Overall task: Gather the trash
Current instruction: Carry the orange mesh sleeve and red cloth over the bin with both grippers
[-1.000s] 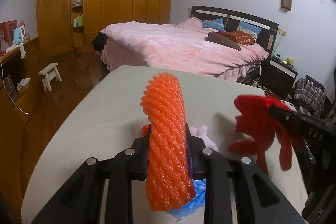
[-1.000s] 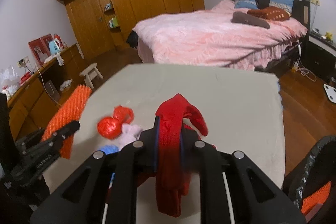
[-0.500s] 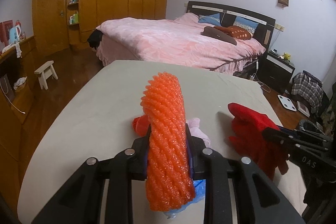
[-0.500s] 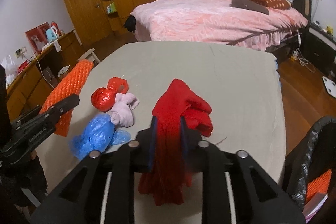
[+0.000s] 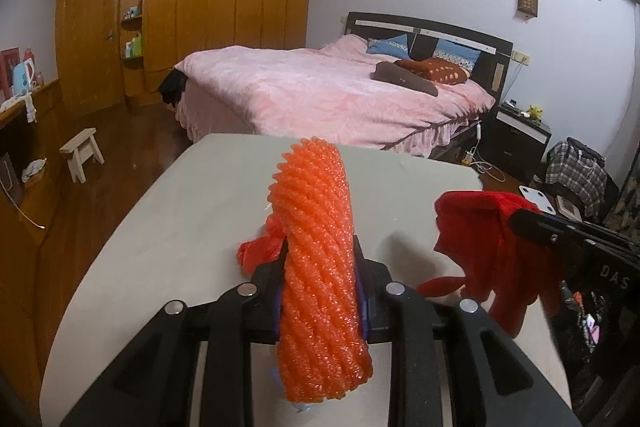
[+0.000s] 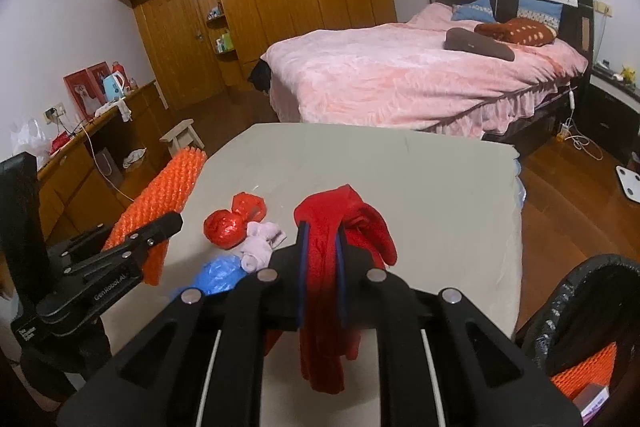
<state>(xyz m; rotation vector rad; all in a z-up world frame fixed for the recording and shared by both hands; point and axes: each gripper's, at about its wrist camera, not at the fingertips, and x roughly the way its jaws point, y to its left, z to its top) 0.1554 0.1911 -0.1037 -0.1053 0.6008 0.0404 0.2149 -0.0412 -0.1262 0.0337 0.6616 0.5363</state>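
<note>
My left gripper (image 5: 320, 263) is shut on an orange foam net sleeve (image 5: 318, 267), which stands upright between its fingers above the beige table (image 5: 192, 211). In the right wrist view the same orange sleeve (image 6: 160, 199) shows at the left. My right gripper (image 6: 320, 239) pinches a red cloth (image 6: 324, 291) that hangs limp through its closing jaws; the same red cloth (image 5: 488, 247) appears at the right of the left wrist view. On the table lie a red plastic ball (image 6: 228, 225), a pink wad (image 6: 262, 243) and a blue plastic bag (image 6: 218, 273).
A black-lined bin (image 6: 580, 311) with orange netting inside stands at the lower right, beside the table's edge. A pink bed (image 6: 400, 75) lies beyond the table. A wooden stool (image 5: 80, 151) and a sideboard (image 6: 80, 163) are on the left, a wardrobe (image 5: 192, 11) behind.
The right gripper has lifted with the red cloth, which now hangs off the table. The left gripper keeps its hold on the orange sleeve and has barely moved.
</note>
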